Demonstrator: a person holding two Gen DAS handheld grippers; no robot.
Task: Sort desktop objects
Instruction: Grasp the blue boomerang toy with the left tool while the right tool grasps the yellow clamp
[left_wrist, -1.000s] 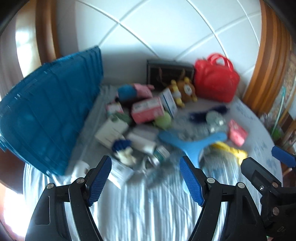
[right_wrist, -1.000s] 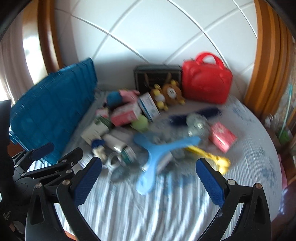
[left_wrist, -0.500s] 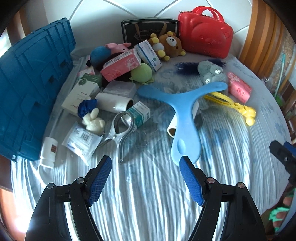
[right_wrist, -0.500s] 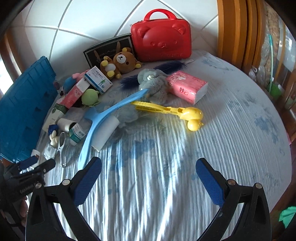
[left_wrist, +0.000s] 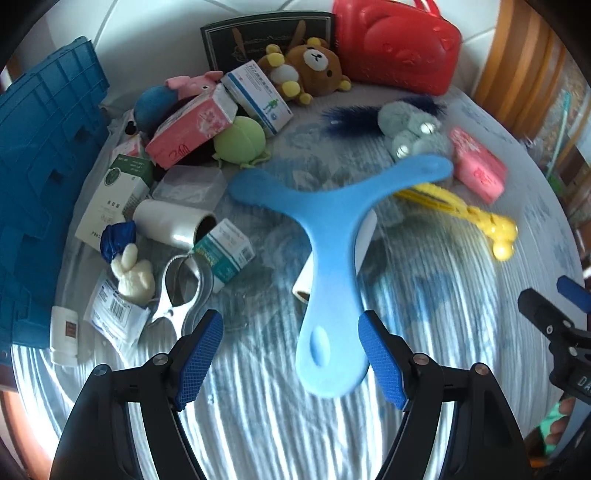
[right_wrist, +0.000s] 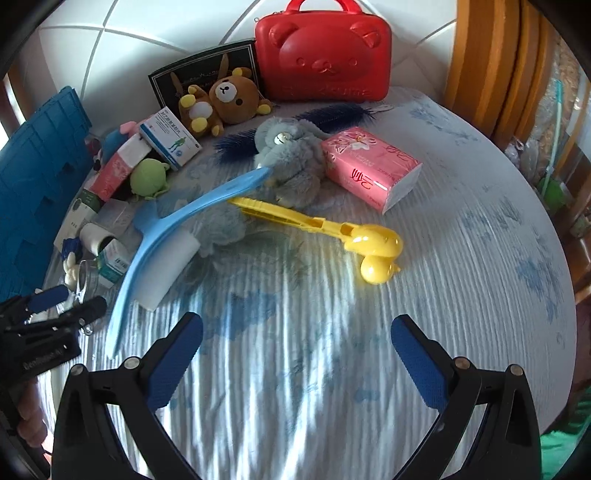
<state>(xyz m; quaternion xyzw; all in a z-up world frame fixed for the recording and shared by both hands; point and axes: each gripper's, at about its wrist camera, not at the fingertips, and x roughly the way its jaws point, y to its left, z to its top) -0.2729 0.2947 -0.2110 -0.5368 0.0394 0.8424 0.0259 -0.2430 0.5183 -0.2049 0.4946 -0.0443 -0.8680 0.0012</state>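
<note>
Left gripper (left_wrist: 290, 352) and right gripper (right_wrist: 297, 352): jaws apart, empty. Smooth three-armed blue plastic boomerang (left_wrist: 328, 236) overlies white roll (right_wrist: 168, 269); yellow plastic snowball clamp (right_wrist: 332, 230) beside fuzzy grey plush (right_wrist: 291, 162).

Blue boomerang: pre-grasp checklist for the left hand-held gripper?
1. Left hand-held gripper open: ok.
2. Both hand-held grippers free of objects: ok.
3. Boomerang near arm between the left fingers: not ok, it sits close to the right finger.
4. Boomerang free of clutter: not ok, it lies across a white roll.
5. Right hand-held gripper out of the way: ok.
6. Crate open to receive: cannot tell.
</note>
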